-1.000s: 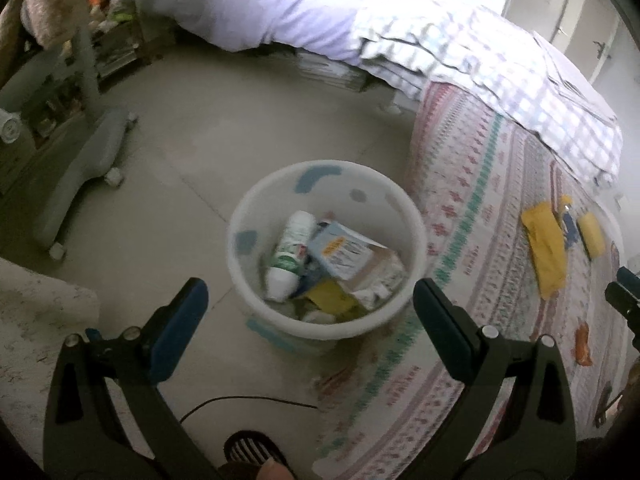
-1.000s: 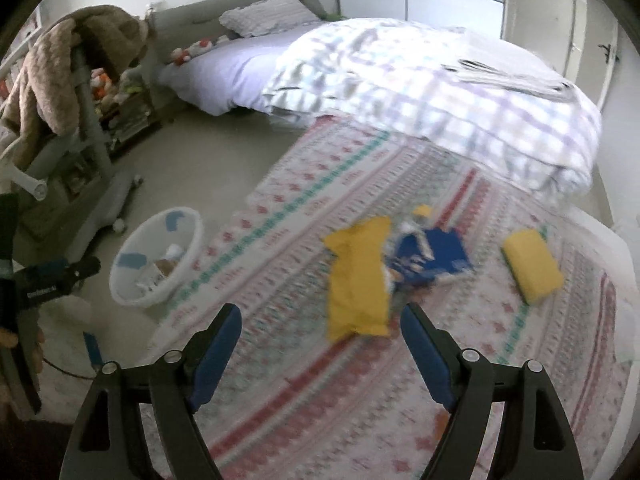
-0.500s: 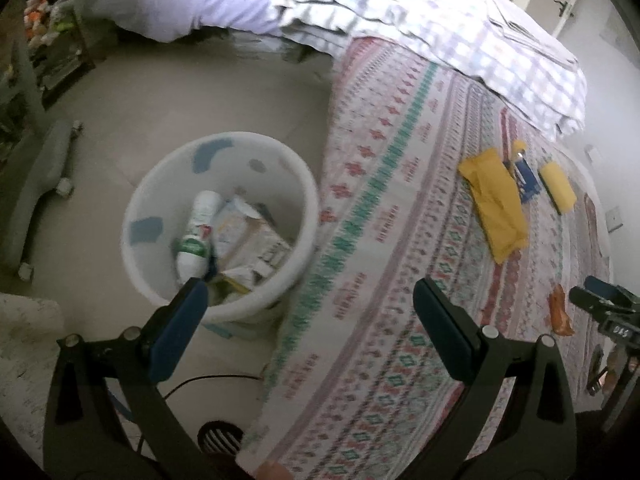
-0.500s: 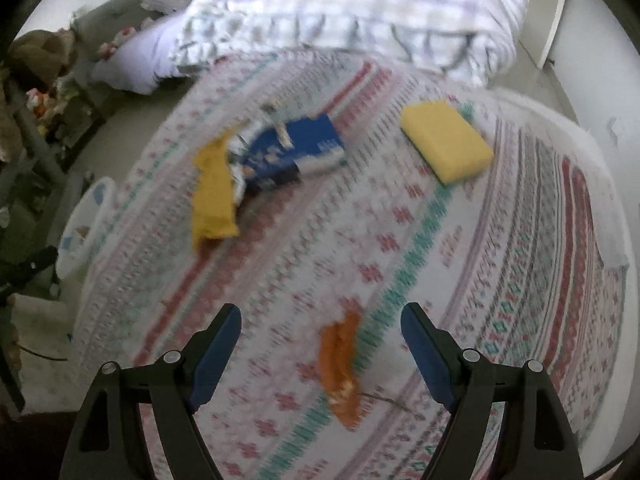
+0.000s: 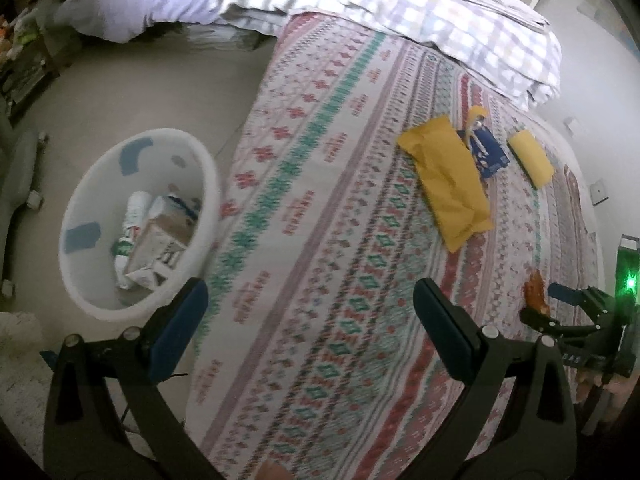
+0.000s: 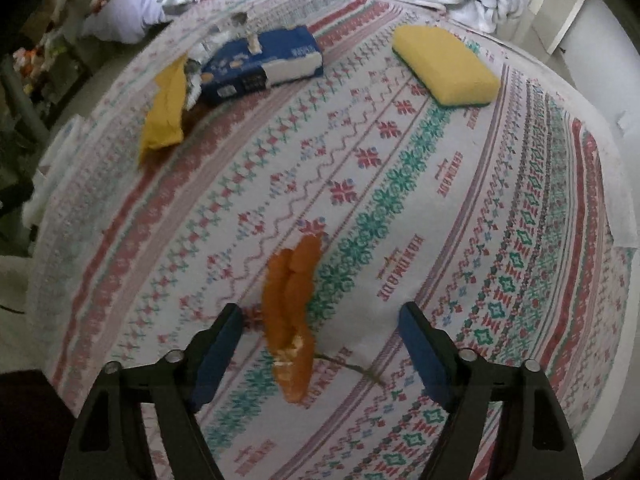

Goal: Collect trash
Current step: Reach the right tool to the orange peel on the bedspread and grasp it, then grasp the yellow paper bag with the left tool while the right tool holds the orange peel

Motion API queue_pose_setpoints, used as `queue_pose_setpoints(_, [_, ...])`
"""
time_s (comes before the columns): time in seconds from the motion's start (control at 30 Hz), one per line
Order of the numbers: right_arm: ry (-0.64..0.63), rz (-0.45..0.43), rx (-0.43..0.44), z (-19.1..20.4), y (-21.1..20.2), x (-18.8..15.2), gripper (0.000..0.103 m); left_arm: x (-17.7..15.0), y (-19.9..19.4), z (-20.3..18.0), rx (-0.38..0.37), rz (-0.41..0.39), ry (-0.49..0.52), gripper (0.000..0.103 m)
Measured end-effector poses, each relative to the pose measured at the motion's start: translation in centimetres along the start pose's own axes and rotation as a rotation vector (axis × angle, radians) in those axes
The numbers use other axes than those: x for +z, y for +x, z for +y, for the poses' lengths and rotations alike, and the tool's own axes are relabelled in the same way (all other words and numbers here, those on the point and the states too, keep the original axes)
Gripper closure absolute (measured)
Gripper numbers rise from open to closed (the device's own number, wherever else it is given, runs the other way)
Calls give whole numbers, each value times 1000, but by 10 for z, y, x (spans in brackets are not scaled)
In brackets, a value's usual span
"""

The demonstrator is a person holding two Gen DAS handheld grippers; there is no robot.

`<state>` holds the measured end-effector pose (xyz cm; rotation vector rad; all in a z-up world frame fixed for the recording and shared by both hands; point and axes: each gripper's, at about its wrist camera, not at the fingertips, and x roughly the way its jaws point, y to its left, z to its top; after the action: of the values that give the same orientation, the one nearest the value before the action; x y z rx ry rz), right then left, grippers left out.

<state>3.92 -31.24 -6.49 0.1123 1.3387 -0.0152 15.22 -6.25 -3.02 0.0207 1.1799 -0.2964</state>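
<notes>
Item: long orange peel strip (image 6: 291, 316), lying flat on the patterned red-and-green woven bedspread (image 6: 440, 200), toward the near edge of the bed.

Right hand-held gripper (image 6: 320, 348): pointed steeply down over the peel, jaws apart and just now narrowing; the peel lies between the blue pads, nearer the left one, untouched. Judged lined up for a pinch.

Left hand-held gripper (image 5: 310, 326): jaws apart, empty, over the bed's edge beside the bin.

Round white plastic waste bin (image 5: 80, 296): on the grey floor against the bed's side, already holding a bottle and cartons; judged the drop point.

Remaining on the bed, toward the far side: flat yellow padded envelope (image 5: 446, 178), crushed blue-and-white carton (image 6: 262, 65), yellow sponge block (image 6: 446, 66). Checked quilt (image 5: 400, 8) heaped at the far end.
</notes>
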Motion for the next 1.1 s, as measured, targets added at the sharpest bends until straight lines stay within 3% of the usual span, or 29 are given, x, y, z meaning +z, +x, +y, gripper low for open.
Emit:
queue_pose_setpoints(0.03, [-4, -5, 7, 1, -2, 0, 31, 0, 2, -4, -4, 3, 1, 1])
queue_pose_setpoints(0.2, [-48, -29, 17, 11, -9, -4, 76, 4, 12, -20, -11, 11, 9, 1])
queue_pose_setpoints(0.23, [-54, -31, 16, 12, -10, -5, 81, 5, 15, -24, -13, 13, 10, 1])
queue_pose_setpoints(0.37, [-50, -42, 4, 14, -14, -2, 85, 10, 22, -39, -36, 5, 8, 1])
queue_pose_setpoints(0.63, [47, -84, 25, -12, -35, -1, 85, 26, 38, -74, -138, -21, 2, 1])
queue_pose_setpoints(0.87, [82, -112, 12, -25, -47, -3, 85, 36, 55, -89, -181, -47, -17, 2])
queue_pose_setpoints(0.97, [103, -116, 17, -31, -46, -3, 85, 42, 64, -92, -191, -55, -26, 9])
queue_pose_setpoints(1.1, [127, -115, 26, -42, -42, 2, 85, 44, 71, -89, -199, -60, -49, 25])
